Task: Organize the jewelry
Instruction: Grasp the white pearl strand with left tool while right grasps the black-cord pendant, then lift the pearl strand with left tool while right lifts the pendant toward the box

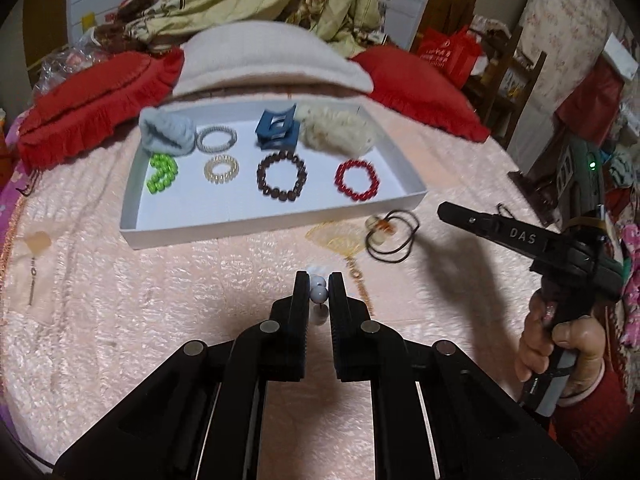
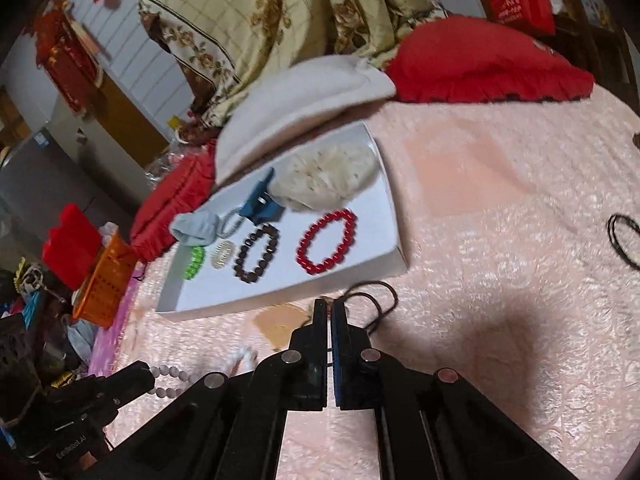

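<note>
A white tray [image 1: 256, 227] on the pink bedspread holds a red bead bracelet [image 1: 357, 180], a brown bead bracelet [image 1: 282, 176], a green bead bracelet [image 1: 162, 174], two coil hair ties [image 1: 221, 169], a blue claw clip [image 1: 279, 127] and fluffy scrunchies. My left gripper [image 1: 319, 286] is shut on a white bead bracelet [image 1: 319, 292], which also shows in the right wrist view [image 2: 172, 372]. My right gripper [image 2: 331, 307] is shut on a thin black cord necklace [image 2: 374, 300] whose pendant [image 1: 380, 228] lies beside the tray.
A gold fan-shaped ornament [image 1: 338, 238] lies in front of the tray. Another black cord [image 2: 624, 240] lies on the spread at right. Red pillows [image 1: 80, 108] and a cream pillow [image 1: 264, 60] sit behind the tray. An orange basket [image 2: 106, 284] stands off the bed's left edge.
</note>
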Demonstrator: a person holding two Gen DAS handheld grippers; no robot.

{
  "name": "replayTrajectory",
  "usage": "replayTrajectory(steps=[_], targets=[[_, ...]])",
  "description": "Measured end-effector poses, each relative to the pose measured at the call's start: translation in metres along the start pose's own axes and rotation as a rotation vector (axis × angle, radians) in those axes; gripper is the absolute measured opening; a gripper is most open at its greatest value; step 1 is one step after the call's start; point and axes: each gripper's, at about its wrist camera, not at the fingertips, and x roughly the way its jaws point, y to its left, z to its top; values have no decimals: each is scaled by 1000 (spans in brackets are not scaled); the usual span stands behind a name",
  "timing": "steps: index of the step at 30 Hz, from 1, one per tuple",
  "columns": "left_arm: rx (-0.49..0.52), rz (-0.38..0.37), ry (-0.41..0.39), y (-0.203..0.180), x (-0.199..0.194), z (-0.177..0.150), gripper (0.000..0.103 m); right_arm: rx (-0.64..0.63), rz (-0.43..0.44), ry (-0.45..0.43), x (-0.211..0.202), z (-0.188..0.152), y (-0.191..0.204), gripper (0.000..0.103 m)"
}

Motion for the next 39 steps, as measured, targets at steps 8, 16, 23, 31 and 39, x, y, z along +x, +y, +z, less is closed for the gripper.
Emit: replayTrajectory(steps=[8, 16, 23, 31, 39], targets=[[-18, 5, -21, 6, -13, -8, 8, -110, -85, 82, 19, -16, 6, 27], [-108, 32, 22, 37, -2, -21, 8, -258, -86, 115, 44, -27, 36, 36], [-122, 36, 9, 44, -12, -26, 8, -327, -146, 143, 82, -25, 51, 36], [-128, 27, -37, 41, -33, -20, 8, -188, -75, 178, 69, -13, 26, 0], [-120, 17, -79, 30, -56, -13, 8, -136, 1, 96, 24, -6, 18, 0]])
